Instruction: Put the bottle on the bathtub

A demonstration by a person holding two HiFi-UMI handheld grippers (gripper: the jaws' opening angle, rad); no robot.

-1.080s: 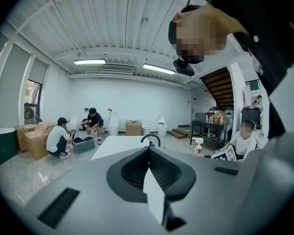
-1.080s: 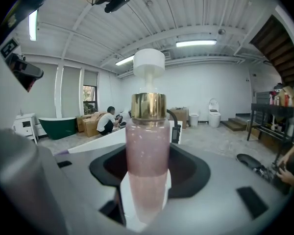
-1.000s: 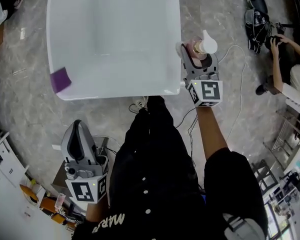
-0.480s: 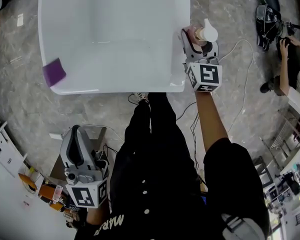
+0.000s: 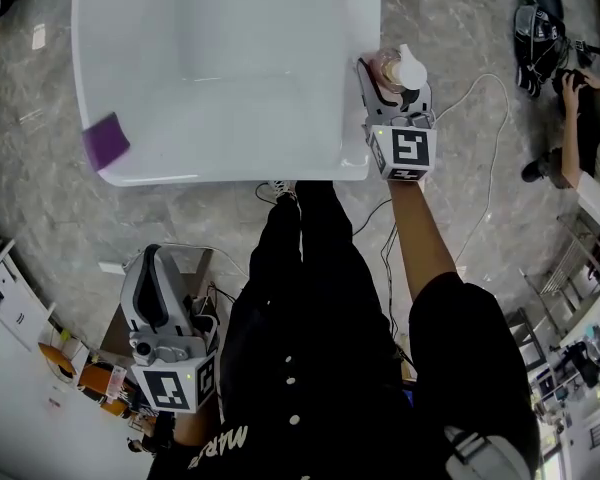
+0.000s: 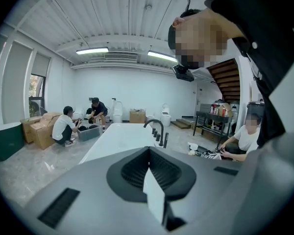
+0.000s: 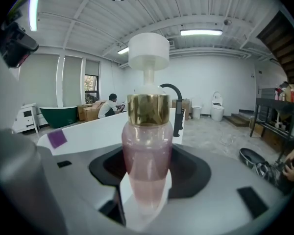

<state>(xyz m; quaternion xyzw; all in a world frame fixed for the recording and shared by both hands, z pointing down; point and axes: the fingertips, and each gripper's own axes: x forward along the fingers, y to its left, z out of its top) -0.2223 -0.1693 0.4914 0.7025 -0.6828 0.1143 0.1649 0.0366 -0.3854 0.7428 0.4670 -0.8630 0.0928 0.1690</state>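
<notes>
One bottle (image 7: 146,151) clamped in right hand-held gripper (image 5: 392,78), faucet (image 7: 177,107) ahead; left hand-held gripper (image 6: 155,202) together.

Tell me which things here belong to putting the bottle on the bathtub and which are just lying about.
In the job:
- pink pump bottle with gold collar
- white bathtub
- right gripper, holding it

Lying about:
- purple square patch on the tub rim
- black curved faucet
- left gripper, empty

Bottle (image 5: 394,69) lower, nearer the bathtub (image 5: 360,118)
</notes>
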